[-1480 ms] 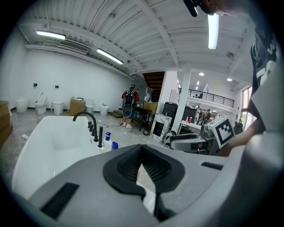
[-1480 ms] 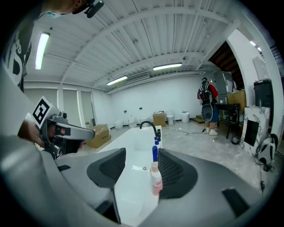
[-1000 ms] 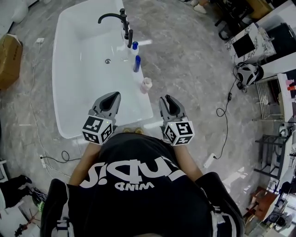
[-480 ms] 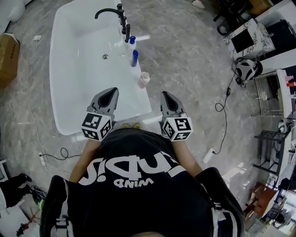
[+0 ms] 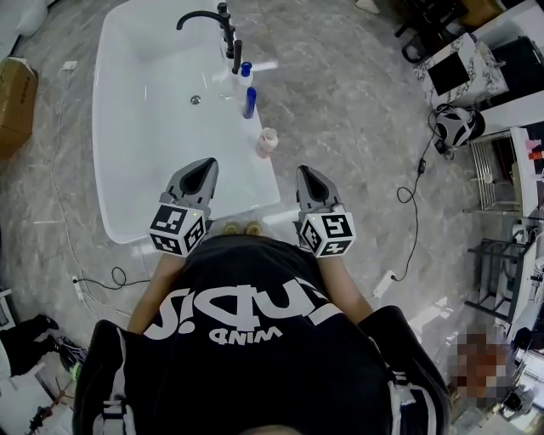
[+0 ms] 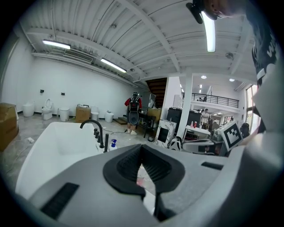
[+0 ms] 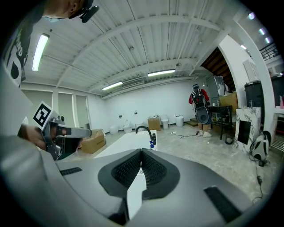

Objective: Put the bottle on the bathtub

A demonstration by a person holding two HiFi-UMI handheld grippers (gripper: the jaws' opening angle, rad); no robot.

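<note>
The white bathtub (image 5: pixel 136 170) lies ahead of me, with a black faucet (image 5: pixel 204 15) at its far end. Three bottles stand along its right rim: a blue-capped one (image 5: pixel 246 71), a blue one (image 5: pixel 250 102) and a pinkish one (image 5: pixel 267 141). My left gripper (image 5: pixel 204 166) is held over the tub's near right corner, shut and holding nothing. My right gripper (image 5: pixel 307 173) hangs over the floor just right of the tub, also shut and holding nothing. The left gripper view shows the tub (image 6: pixel 44 150), faucet (image 6: pixel 92 126) and blue-capped bottle (image 6: pixel 114 143) beyond the shut gripper (image 6: pixel 142 147).
A cardboard box (image 5: pixel 15 98) sits on the floor left of the tub, with cables (image 5: pixel 93 293) nearby. To the right are a white cabinet (image 5: pixel 455 75), a helmet-like object (image 5: pixel 455 132), a cable (image 5: pixel 416 191) and a rack (image 5: pixel 510 183). A person (image 6: pixel 134 108) stands far off.
The head view has shifted slightly. Both grippers stay shut in front of my body, and the bottles on the rim have not moved.
</note>
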